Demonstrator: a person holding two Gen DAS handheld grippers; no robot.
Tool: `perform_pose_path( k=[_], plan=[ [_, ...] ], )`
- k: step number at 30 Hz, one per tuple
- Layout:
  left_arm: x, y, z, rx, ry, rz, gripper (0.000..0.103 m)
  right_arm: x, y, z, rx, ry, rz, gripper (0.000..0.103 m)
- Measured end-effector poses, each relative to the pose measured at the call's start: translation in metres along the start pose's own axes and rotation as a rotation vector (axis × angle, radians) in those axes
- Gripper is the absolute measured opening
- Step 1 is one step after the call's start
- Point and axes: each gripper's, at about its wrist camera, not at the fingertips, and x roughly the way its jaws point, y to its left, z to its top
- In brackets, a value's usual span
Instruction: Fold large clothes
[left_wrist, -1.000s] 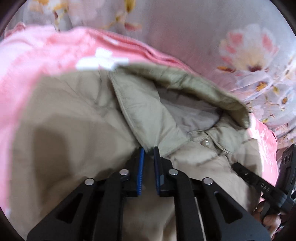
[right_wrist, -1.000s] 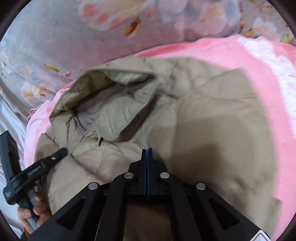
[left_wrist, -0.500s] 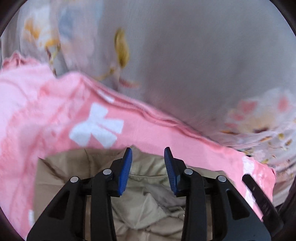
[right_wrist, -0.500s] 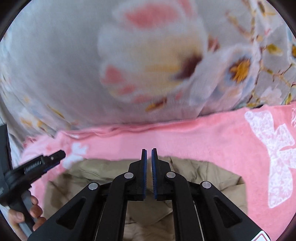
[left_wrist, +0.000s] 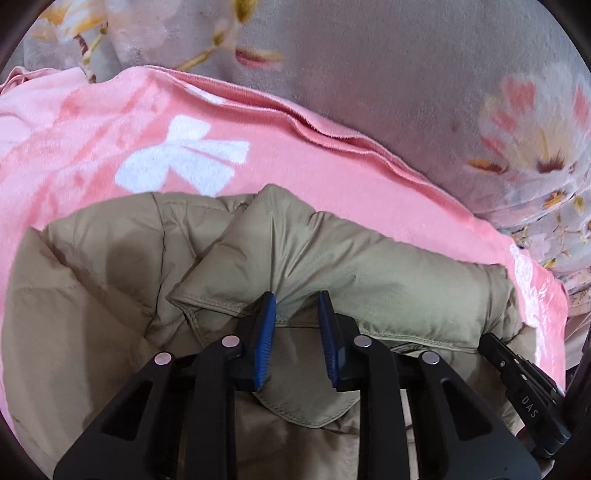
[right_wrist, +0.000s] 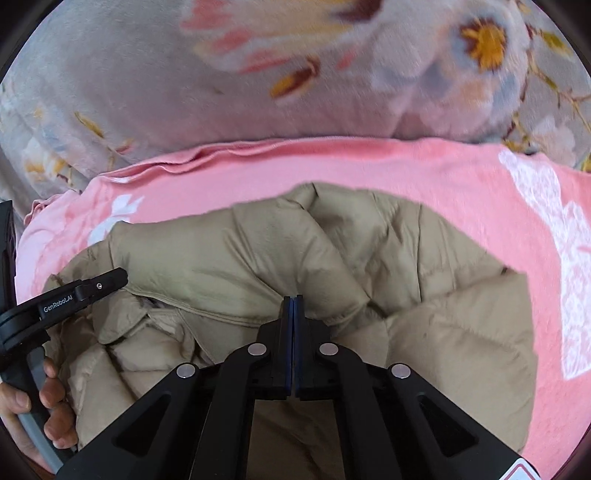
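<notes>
Progress: my khaki padded jacket (left_wrist: 369, 266) lies on the pink blanket (left_wrist: 295, 162), hood folded down over the body. My left gripper (left_wrist: 295, 314) stands apart, having just narrowed, clamping nothing; my right gripper (right_wrist: 292, 306) is closed, seemingly empty. Further folds likely remain

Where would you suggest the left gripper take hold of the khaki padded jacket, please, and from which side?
Probably the stitched collar edge of the khaki padded jacket, approached from the near side. That hem is thin, raised off the body and faces the left gripper, whose fingers, lately closing, stand apart just before it; the puffy panels look too thick.
</notes>
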Motion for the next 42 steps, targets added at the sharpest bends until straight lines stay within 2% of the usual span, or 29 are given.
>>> perform_pose_path(
  k=[3, 10, 22, 42],
  plan=[
    [0.006, -0.005, -0.009, 0.047, -0.014, 0.035, 0.023, 0.012, -0.002, -0.009, 0.011, 0.029, -0.002, 0.0],
    [0.01, -0.01, -0.016, 0.091, -0.038, 0.081, 0.023, 0.02, 0.007, -0.016, -0.037, -0.001, -0.074, 0.0],
    [0.017, -0.02, -0.015, 0.134, -0.041, 0.133, 0.023, 0.022, 0.004, -0.014, -0.015, -0.005, -0.049, 0.0],
    [0.024, -0.031, -0.015, 0.188, -0.047, 0.192, 0.023, 0.023, 0.005, -0.015, -0.02, -0.012, -0.065, 0.0]
  ],
)
